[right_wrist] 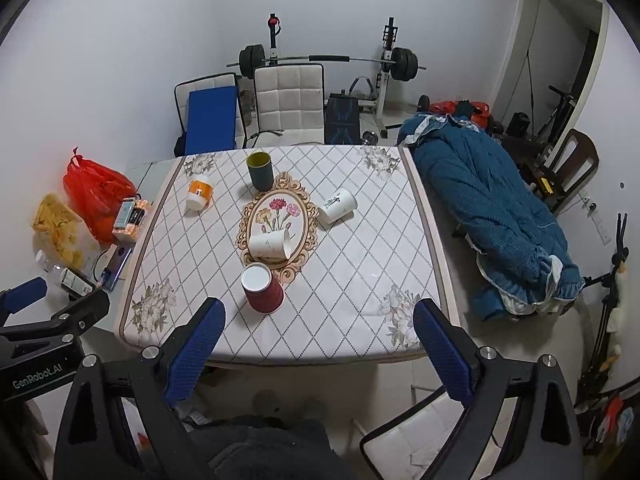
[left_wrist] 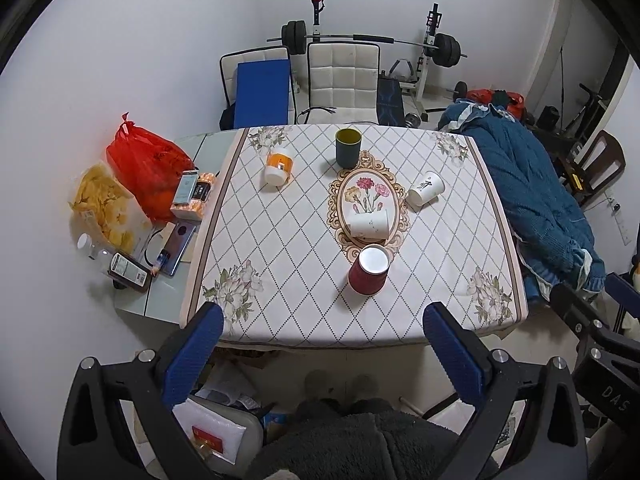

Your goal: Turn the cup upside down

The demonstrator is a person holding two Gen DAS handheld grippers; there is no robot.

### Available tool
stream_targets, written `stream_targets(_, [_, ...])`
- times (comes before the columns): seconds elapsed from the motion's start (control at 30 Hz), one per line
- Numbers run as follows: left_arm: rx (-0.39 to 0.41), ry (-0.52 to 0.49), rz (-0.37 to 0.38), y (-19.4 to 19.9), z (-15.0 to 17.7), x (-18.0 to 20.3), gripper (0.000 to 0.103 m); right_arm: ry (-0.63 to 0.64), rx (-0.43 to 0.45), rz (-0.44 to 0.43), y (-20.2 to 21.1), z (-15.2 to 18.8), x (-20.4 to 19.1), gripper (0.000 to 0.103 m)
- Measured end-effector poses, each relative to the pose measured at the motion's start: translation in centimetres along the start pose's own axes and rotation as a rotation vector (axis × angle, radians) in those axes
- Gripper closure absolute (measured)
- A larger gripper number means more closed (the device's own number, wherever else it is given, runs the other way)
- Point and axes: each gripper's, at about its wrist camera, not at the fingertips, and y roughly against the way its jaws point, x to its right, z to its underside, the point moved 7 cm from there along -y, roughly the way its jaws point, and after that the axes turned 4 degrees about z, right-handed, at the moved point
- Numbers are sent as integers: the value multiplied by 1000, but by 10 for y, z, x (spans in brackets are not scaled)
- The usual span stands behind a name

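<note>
A red paper cup [left_wrist: 369,269] [right_wrist: 262,289] stands upside down near the table's front. A plain white cup [left_wrist: 370,225] [right_wrist: 271,244] lies on its side on the flower medallion. A printed white cup [left_wrist: 426,188] [right_wrist: 337,205] stands upside down to the right. An orange-and-white cup [left_wrist: 278,168] [right_wrist: 199,191] stands upside down at the back left. A dark green cup [left_wrist: 348,147] [right_wrist: 259,170] stands upright at the back. My left gripper [left_wrist: 324,320] and right gripper [right_wrist: 318,320] are both open and empty, held above and in front of the table's near edge.
The table [left_wrist: 280,280] has a diamond-patterned cloth. Its left side holds a red bag [left_wrist: 146,164], a chips bag [left_wrist: 106,210], boxes and a phone. A blue blanket [left_wrist: 532,200] lies to the right. White chairs [left_wrist: 344,80] and a barbell rack stand behind.
</note>
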Motion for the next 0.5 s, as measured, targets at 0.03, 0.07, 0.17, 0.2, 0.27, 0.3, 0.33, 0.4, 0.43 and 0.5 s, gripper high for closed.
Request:
stream_targets(0.03, [3, 6, -1, 2, 0, 0, 1, 3, -4, -5, -2, 0, -1, 6])
stream_targets(0.07, [4, 9, -5, 0, 0, -1, 1, 8, -5, -3, -3, 1, 0, 6])
stream_targets(0.17, [9, 20, -10, 0, 0, -4, 1, 15, -10, -6, -5, 2, 0, 6])
stream_targets(0.2, [10, 23, -12, -1, 0, -5, 1, 18, -8, -5, -7, 2, 0, 6])
stream_targets(0.27, [11, 25, -16, -1, 0, -5, 1, 18, -9, -10, -9, 1, -1, 6])
stream_targets(0.3, [11, 24, -20, -2, 0, -6, 1, 20, -11, -9, -11, 2, -3, 6])
stream_targets(0.33, [10, 19, -25, -3, 0, -7, 1, 19, -13, -11, -12, 1, -4, 6])
stream_targets(0.4, [7, 14, -36, -4, 2, -8, 1, 22, -16, -16, -15, 1, -7, 6])
stream_targets(0.43, [5, 15, -37, -4, 2, -8, 1, 23, -16, -16, -16, 1, -8, 6])
stream_targets(0.5, [3, 20, -33, -4, 3, -10, 1, 26, -14, -13, -16, 1, -9, 5])
